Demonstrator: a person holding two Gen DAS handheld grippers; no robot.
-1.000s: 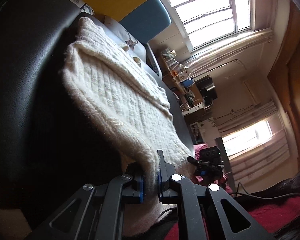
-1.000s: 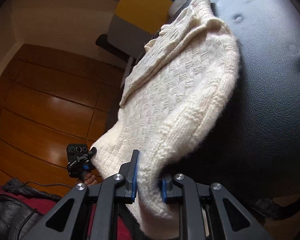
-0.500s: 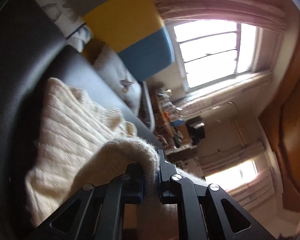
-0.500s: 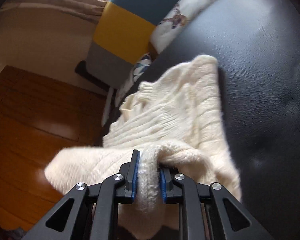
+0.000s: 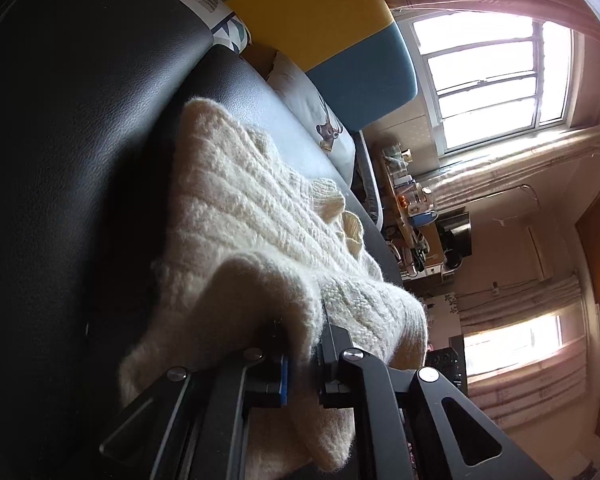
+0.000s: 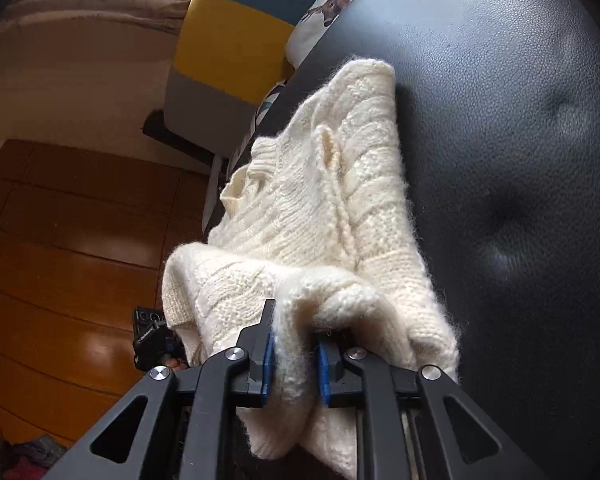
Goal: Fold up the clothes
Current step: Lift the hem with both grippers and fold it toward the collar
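A cream knitted sweater (image 5: 252, 216) lies on a black leather sofa seat (image 5: 80, 140), its lower part doubled over the upper part. My left gripper (image 5: 303, 354) is shut on one corner of the sweater's thick edge. In the right wrist view the same sweater (image 6: 340, 200) stretches away toward the cushions, and my right gripper (image 6: 294, 350) is shut on the other corner of that edge, with wool bunched between the blue pads. The left gripper (image 6: 152, 346) also shows small at the sweater's far side.
Yellow, blue and grey cushions (image 5: 332, 28) and a deer-print pillow (image 6: 332, 0) stand at the sofa's end. Beyond are bright windows (image 5: 492, 80), a cluttered desk (image 5: 412, 216) and wooden wall panels (image 6: 72, 240). Bare leather seat (image 6: 520, 160) spreads beside the sweater.
Both grippers have carried the sweater's lower edge up and over the body, so the garment went from hanging long to lying doubled on the seat. Both grips stayed shut.
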